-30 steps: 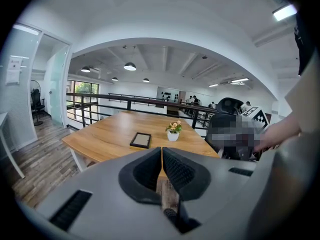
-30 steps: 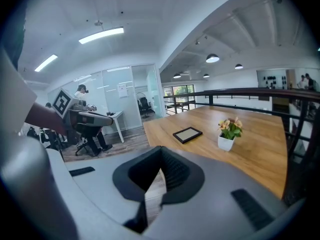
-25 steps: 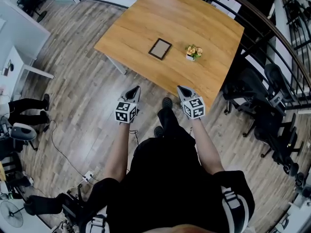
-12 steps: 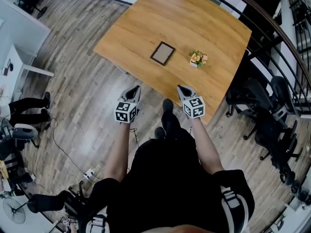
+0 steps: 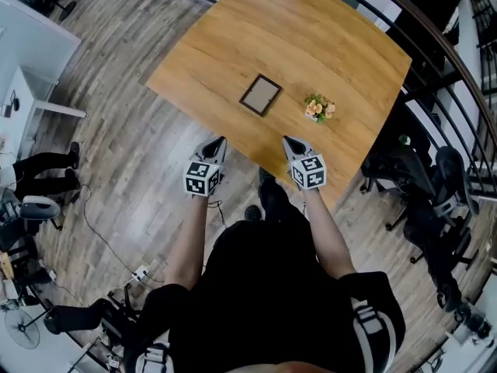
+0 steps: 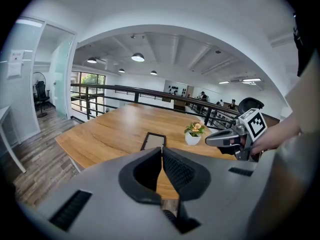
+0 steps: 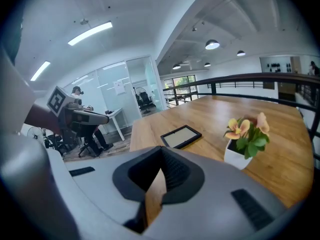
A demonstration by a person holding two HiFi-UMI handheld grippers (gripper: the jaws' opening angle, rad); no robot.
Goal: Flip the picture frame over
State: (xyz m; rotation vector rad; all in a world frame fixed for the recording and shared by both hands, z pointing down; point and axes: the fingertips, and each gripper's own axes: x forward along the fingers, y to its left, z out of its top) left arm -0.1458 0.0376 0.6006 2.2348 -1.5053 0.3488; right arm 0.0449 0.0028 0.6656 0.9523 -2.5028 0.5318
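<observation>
Picture frame [image 5: 260, 95] lies flat on the counter [image 5: 311, 37], just above centre of the head view, with a small flower pot [image 5: 319, 109] beside it on the right. The left hand-held gripper [image 5: 217, 142] and right hand-held gripper [image 5: 288, 141] sit lower down by the counter's near edge. Both are closed and empty, noses aimed at it, so this looks like the approach.

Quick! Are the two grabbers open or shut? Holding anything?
Left gripper: shut, holding nothing.
Right gripper: shut, holding nothing.
</observation>
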